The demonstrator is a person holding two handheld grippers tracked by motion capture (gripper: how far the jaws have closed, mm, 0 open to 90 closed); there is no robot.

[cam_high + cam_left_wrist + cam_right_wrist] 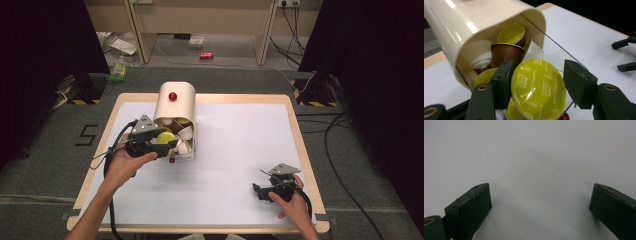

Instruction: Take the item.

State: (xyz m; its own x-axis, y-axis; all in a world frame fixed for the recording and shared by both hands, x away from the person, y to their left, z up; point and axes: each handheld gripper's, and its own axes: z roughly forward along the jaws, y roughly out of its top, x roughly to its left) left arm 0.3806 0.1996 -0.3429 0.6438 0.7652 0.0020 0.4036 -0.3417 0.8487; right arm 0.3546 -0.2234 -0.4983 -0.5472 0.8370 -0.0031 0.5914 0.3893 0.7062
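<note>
A cream capsule holder [175, 105] [474, 22] lies on its side on the white mat, its mouth facing me and packed with several coffee capsules. My left gripper [161, 146] [537, 82] is at that mouth, shut on a yellow-green cappuccino capsule [163, 137] [539, 90] whose foil lid faces the camera, one jaw on each side of the rim. Behind it sit a brown capsule [506, 51], a white one [477, 53] and another yellow-green one [511, 33]. My right gripper [257, 191] [540, 205] rests open low over bare mat at the front right.
A clear door with a red knob [172, 160] hangs open at the holder's mouth. The white mat [240, 140] covers a wood-rimmed table [300, 140]. On the floor beyond lie a red can [206, 55] and cables.
</note>
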